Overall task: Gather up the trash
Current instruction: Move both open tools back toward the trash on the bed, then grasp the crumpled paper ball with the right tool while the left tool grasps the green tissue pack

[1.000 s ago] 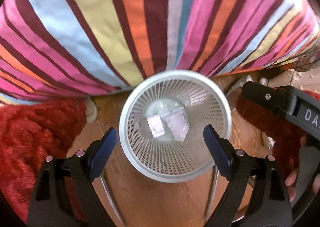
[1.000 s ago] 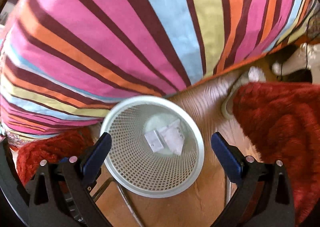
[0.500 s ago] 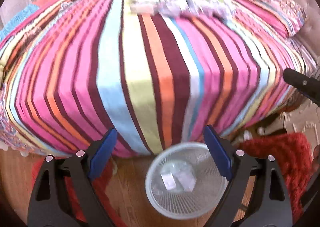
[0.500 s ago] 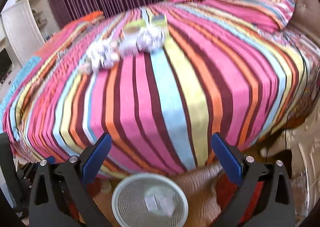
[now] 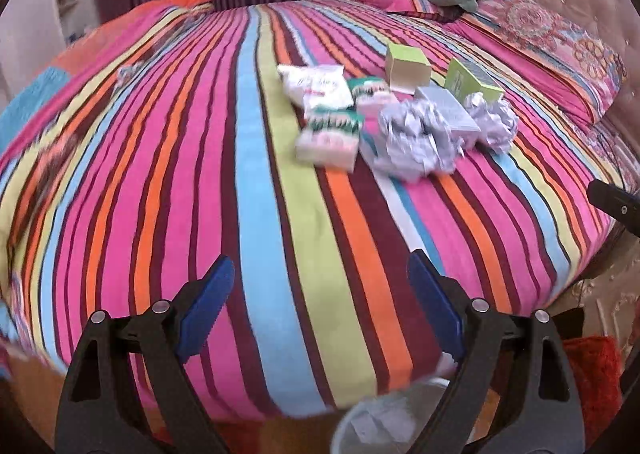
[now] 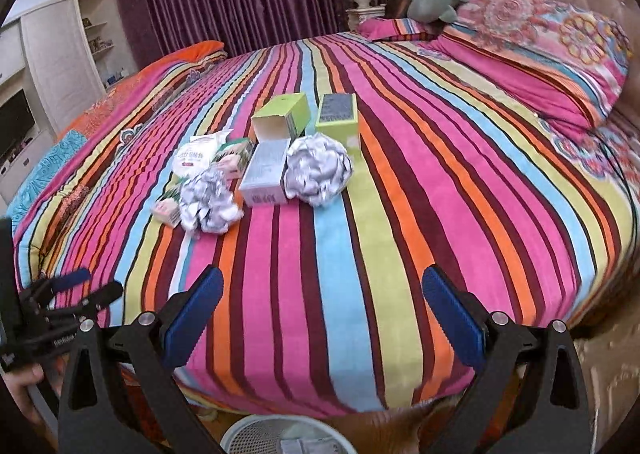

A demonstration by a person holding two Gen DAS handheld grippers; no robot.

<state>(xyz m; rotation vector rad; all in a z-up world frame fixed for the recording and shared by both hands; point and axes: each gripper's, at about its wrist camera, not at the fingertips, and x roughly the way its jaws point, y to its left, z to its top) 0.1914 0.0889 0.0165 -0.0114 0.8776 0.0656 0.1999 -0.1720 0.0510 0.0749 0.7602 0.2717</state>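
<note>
Your left gripper [image 5: 316, 306] and right gripper [image 6: 320, 318] both hold their jaws apart, empty. The white mesh bin [image 6: 256, 436] below the bed [image 6: 400, 193] contains paper scraps [image 6: 294, 446].

Beyond the fingers [image 6: 192, 310], well apart from them on the striped bed [image 6: 400, 213], lies the trash: two crumpled foil balls [image 6: 318, 169], two green boxes [image 6: 280, 119], a grey-white box [image 6: 266, 175], a white packet [image 6: 196, 157] and small green-and-white cartons [image 5: 330, 133], clustered and touching. Below the fingers, the white mesh bin [image 6: 256, 434] holds paper scraps.
</note>
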